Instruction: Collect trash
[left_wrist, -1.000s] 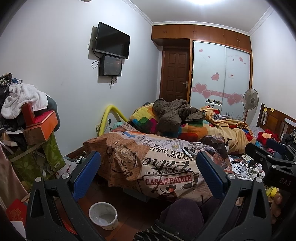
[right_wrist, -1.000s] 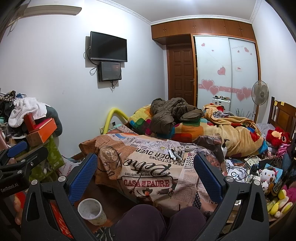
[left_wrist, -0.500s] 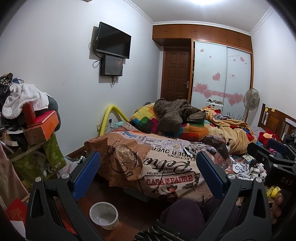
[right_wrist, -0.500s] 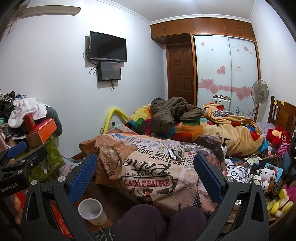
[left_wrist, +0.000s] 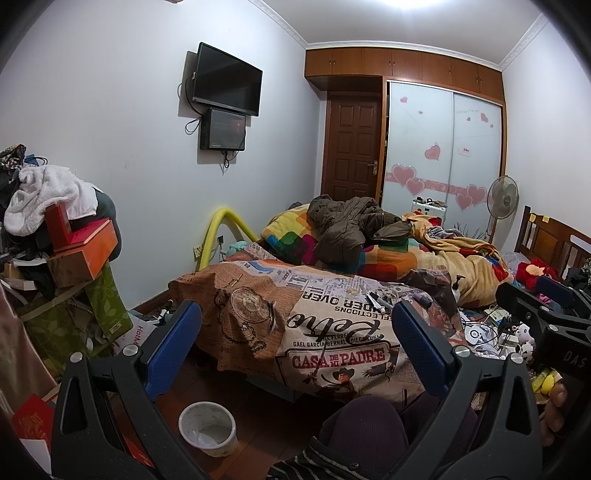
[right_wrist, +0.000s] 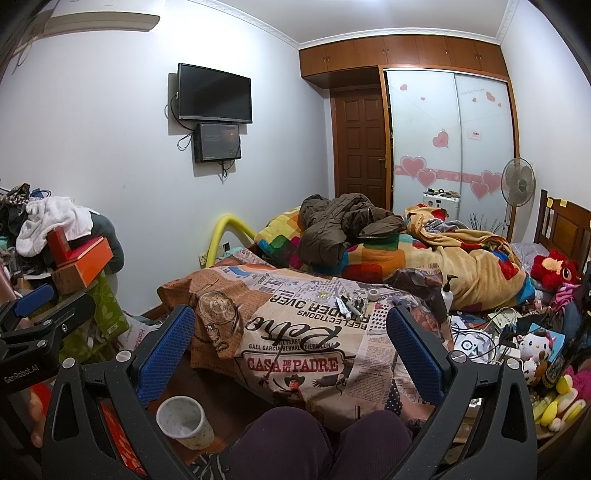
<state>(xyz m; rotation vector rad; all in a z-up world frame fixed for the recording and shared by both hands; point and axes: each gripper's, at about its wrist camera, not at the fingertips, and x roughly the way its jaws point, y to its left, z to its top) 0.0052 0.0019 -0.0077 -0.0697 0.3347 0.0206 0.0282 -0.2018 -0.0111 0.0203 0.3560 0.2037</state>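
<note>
White and speckled, a small bin (left_wrist: 207, 428) is standing on the wooden floor below the left claw (left_wrist: 295, 343), just under its left finger, and it is looking empty inside. In the right wrist view the same bin (right_wrist: 184, 421) is sitting below the right claw (right_wrist: 291, 341). Both claws are gaping wide and holding nothing. Ahead of them, pens and small scraps (right_wrist: 351, 304) are lying on the printed cloth (right_wrist: 295, 332) covering the bed; what each scrap is cannot be told. Purple knees (right_wrist: 325, 443) are blocking the floor below the claws, and the lens rim is cutting off the clutter pile (left_wrist: 55, 236) to the left.
</note>
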